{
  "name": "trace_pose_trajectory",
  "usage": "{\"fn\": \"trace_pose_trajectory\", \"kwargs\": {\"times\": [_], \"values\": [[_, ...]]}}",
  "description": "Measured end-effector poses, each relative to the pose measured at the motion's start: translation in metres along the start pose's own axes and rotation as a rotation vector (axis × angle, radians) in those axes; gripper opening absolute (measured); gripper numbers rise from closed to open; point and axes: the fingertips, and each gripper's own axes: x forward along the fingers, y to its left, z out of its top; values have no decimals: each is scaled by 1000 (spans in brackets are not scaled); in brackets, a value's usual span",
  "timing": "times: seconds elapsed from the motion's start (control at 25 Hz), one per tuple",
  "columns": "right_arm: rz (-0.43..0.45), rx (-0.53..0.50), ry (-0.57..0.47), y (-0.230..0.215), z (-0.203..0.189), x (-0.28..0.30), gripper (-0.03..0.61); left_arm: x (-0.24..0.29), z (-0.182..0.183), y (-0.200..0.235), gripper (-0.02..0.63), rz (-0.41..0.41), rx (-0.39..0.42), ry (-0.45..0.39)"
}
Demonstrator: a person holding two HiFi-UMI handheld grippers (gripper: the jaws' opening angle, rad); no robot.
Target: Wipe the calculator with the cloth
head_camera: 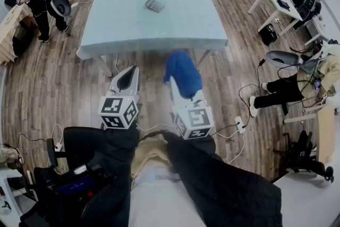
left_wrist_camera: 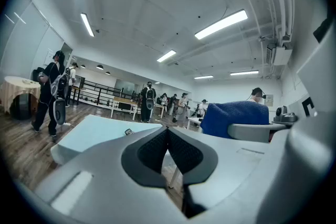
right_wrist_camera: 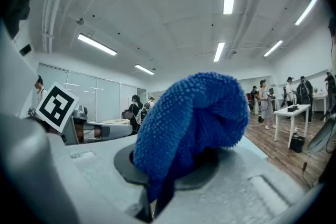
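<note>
My right gripper (head_camera: 186, 95) clamps the blue cloth (head_camera: 182, 73), my left gripper (head_camera: 127, 80) is pinched empty, and the calculator (head_camera: 154, 5) lies well ahead, midway between them.

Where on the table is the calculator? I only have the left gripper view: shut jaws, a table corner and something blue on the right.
Observer: The head view shows the calculator lying on the far half of the table, about midway across.
Operator: And the blue thing?
Observer: That is the cloth. In the right gripper view the right gripper is shut on it, and the cloth bunches up above the jaws.
Operator: Are the grippers over the table?
Observer: No. In the head view the left gripper and the right one are both short of the table's near edge, above the wooden floor.
</note>
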Motion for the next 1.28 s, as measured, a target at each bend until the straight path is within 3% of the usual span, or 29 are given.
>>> {"fn": "trace_pose_trajectory", "kwargs": {"times": [0.68,1.28], "values": [[20,-5,41,12,-14,3,59,-8,-10,10,-2,18,-23,15],[-23,26,77,20,-30,-13,61,-19,-34,7,-2,-14,-54,73]]}}
